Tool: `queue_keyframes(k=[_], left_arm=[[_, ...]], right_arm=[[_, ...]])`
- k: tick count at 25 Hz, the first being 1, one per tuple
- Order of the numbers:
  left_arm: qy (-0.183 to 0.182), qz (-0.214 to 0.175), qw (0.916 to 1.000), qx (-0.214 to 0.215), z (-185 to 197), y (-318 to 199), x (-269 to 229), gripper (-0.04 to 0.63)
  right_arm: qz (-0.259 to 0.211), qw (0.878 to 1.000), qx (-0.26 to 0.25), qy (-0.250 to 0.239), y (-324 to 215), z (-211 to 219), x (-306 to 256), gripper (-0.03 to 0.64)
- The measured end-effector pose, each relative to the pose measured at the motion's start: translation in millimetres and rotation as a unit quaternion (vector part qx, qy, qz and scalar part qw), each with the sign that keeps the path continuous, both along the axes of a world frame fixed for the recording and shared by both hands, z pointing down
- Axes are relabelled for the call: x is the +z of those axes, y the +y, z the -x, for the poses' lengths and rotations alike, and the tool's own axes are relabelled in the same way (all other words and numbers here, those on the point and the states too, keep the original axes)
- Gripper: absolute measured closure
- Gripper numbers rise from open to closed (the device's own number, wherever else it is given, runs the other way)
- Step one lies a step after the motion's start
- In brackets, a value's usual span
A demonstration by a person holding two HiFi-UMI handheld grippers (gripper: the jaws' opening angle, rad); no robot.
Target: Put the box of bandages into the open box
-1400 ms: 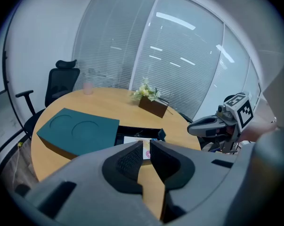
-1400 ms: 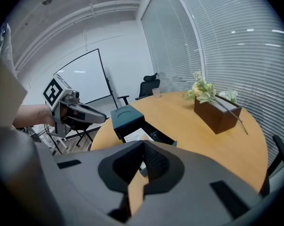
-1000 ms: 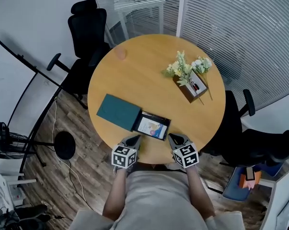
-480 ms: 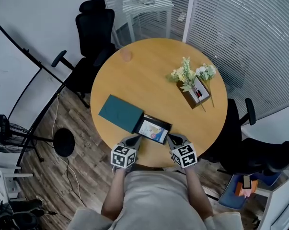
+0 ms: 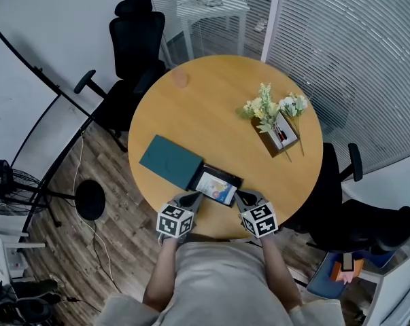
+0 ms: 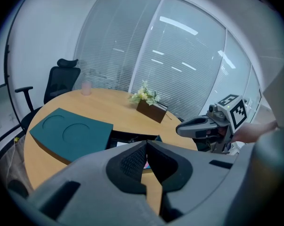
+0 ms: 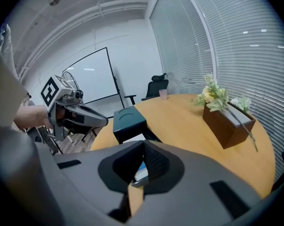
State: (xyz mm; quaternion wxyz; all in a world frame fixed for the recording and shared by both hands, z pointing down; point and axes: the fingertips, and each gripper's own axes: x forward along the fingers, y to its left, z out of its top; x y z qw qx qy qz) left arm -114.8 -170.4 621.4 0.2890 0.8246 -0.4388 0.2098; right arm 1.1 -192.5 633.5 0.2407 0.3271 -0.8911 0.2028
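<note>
bandages already in the box, tongs idle at the edge

the bandages lie flat inside the open box, near the 6 o'clock edge of the table, just as a second ago; only the view has drifted a little. the lid lies against the box at its 10 o'clock. the left gripper at 7 o'clock and the right gripper at 5 o'clock hover just beside the box, jaws pressed together on nothing. the placing looks done, with only a pull-back left
</note>
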Motion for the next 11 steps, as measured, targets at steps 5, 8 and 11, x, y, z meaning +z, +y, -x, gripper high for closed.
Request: queue_keyframes(k=[5,8,11], left_arm=[[-0.003,0.001,1.0000,0.003,-2.8,-3.4,1.5,0.584],[-0.011,0.010,0.9999,0.007,-5.4,-2.5,6.8,0.584],[-0.014,0.013,0.9998,0.010,-9.2,-1.9,9.0,0.584]], right_arm=[[-0.002,1.000,-0.004,0.003,-3.5,-2.1,0.7,0.618],[-0.006,1.000,0.002,-0.001,-6.3,-5.2,-0.7,0.619],[-0.007,1.000,0.007,-0.003,-8.7,-9.6,-1.5,0.619]])
